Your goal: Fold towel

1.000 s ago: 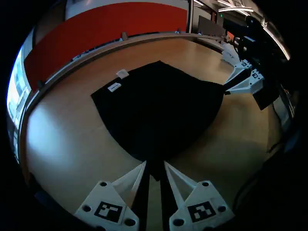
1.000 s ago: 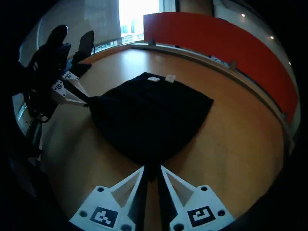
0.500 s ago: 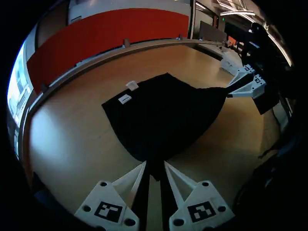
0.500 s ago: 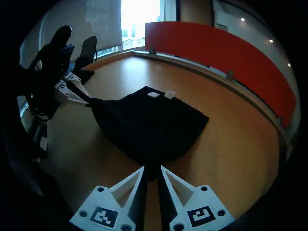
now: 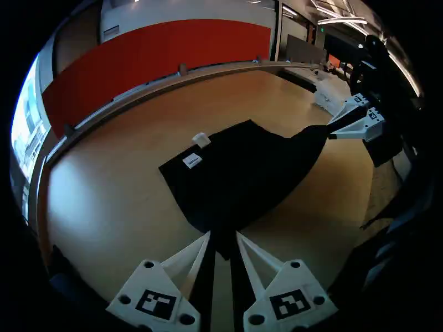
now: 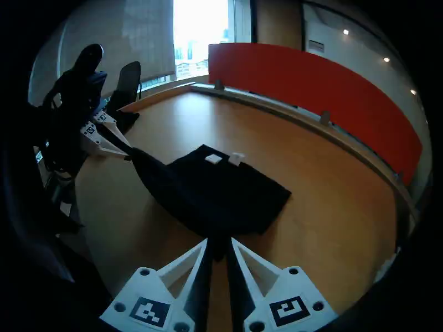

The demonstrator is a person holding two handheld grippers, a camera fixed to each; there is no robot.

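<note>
Corners of the black towel (image 5: 243, 171) are being pinched. The left gripper (image 5: 222, 243) is holding its fingers nearly together on one near corner, and the right gripper (image 6: 220, 246) is clamping the other the same way. Ahead of the fingers the cloth is sagging between the two grips, while its far edge, with two white tags (image 5: 192, 161), is lying on the counter (image 5: 99, 188). For a clean fold, I judge both hands should be travelling level and together toward the tagged edge, stretching the raised edge taut so the corners are landing square. Slack or uneven height is risking a skewed crease.
</note>
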